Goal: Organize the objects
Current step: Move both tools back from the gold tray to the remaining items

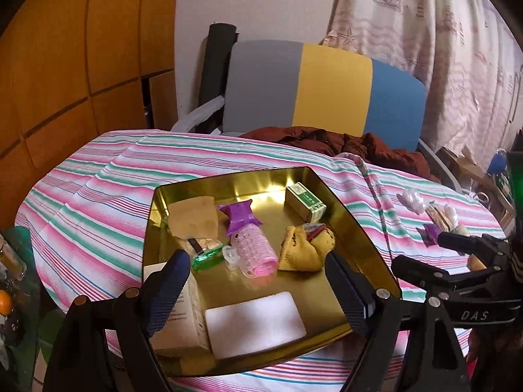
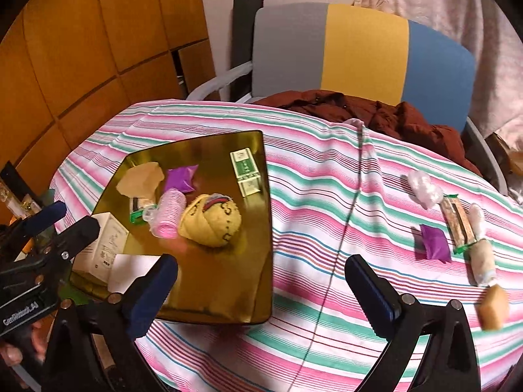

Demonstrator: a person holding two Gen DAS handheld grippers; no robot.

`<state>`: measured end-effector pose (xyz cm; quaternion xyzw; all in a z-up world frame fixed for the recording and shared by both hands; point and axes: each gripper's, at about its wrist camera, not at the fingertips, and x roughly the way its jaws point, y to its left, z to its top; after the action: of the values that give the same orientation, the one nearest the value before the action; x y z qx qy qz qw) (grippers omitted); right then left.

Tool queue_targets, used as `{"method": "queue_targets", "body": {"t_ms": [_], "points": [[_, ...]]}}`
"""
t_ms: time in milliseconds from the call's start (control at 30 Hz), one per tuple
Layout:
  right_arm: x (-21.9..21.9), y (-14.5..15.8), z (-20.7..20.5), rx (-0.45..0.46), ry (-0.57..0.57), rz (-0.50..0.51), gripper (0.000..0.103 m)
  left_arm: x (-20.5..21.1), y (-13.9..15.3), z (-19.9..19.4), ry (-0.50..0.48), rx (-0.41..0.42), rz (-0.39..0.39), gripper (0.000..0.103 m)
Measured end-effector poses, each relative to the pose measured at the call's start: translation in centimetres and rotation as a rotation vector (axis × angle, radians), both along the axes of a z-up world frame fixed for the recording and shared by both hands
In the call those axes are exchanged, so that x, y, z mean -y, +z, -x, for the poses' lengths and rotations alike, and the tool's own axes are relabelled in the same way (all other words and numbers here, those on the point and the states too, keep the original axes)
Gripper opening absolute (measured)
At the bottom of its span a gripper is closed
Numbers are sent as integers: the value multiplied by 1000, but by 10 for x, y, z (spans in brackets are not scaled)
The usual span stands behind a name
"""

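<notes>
A gold tray (image 1: 369, 228) (image 2: 255, 281) sits on the striped tablecloth. It holds a green box (image 1: 305, 202) (image 2: 245, 171), a purple packet (image 1: 240, 217) (image 2: 181, 178), a pink hair roller (image 1: 255, 250) (image 2: 170, 217), a yellow pouch (image 1: 305, 248) (image 2: 210, 220), a brown paper piece (image 1: 194, 217), a white card (image 1: 256, 323) and a white box (image 2: 103, 245). My left gripper (image 1: 258, 289) hovers open over the tray's near end, holding nothing. My right gripper (image 2: 261, 289) hangs open over the tray's right edge and cloth. To the right lie a purple packet (image 2: 433, 241), a snack bar (image 2: 457, 223) and wrapped rolls (image 2: 482, 259).
A chair (image 2: 362, 52) with a grey, yellow and blue back stands behind the table, a dark red jacket (image 2: 376, 111) on its seat. Wooden panels (image 1: 65, 65) fill the left. A curtain (image 1: 441, 49) hangs at the right. Bottles (image 1: 9, 261) stand by the table's left edge.
</notes>
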<state>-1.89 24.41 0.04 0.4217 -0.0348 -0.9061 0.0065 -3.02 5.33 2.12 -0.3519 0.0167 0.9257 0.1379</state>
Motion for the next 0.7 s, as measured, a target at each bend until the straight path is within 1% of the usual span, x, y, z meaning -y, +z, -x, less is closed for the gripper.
{"method": "queue_targets", "body": {"t_ms": [200, 500, 700], "points": [[-15, -4, -6, 6, -41, -8, 103, -11, -1, -7, -35, -13, 30, 86], [-38, -6, -12, 23, -91, -52, 103, -29, -4, -10, -94, -1, 45, 86], [-64, -8, -15, 36, -137, -61, 103, -44, -6, -14, -153, 6, 48, 86]]}}
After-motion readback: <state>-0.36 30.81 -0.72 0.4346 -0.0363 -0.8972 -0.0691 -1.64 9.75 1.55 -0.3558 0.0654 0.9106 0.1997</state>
